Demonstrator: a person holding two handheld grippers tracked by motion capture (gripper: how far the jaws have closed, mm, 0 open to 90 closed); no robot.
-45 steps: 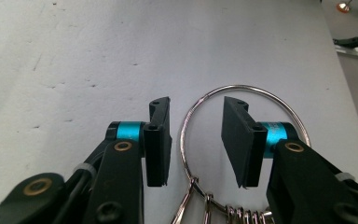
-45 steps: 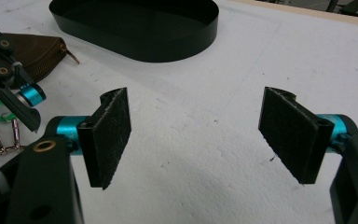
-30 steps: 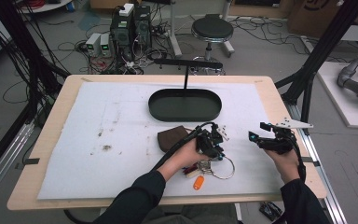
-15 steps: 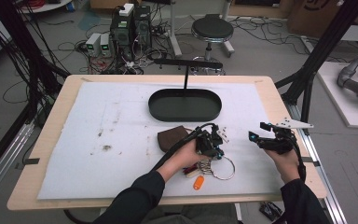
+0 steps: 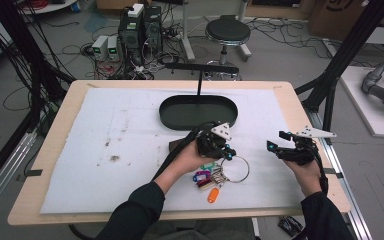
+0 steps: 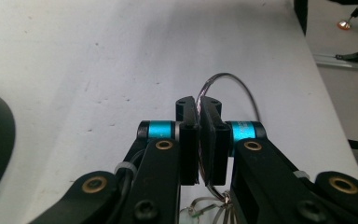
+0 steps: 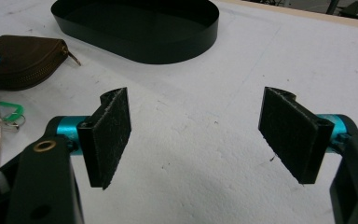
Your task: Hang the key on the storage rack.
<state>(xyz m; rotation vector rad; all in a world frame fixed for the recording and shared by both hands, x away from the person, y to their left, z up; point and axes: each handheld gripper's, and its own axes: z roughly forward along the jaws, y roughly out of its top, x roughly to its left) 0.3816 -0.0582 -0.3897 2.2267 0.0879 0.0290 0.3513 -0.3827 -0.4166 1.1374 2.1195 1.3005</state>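
Note:
A bunch of keys [image 5: 209, 177] with coloured tags and an orange fob [image 5: 213, 195] lies on the white mat, joined to a large wire ring [image 5: 238, 170]. My left gripper [image 5: 228, 152] is shut on that wire ring [image 6: 233, 80], and in the left gripper view the wire runs between the closed pads of the left gripper [image 6: 198, 105]. My right gripper [image 5: 276, 141] hovers to the right of the keys, open with nothing between its pads; its view shows the right gripper [image 7: 198, 135] over bare mat.
A black oval tray [image 5: 198, 122] sits behind the keys, with a black T-shaped stand [image 5: 200, 67] rising from it. A brown zip pouch [image 7: 25, 60] lies left of the tray's near end, partly under my left hand. The mat's left half holds some dark stains.
My left gripper has closed on the wire ring and lifted slightly up and back, drawing the ring with it. The right hand has stayed where it was.

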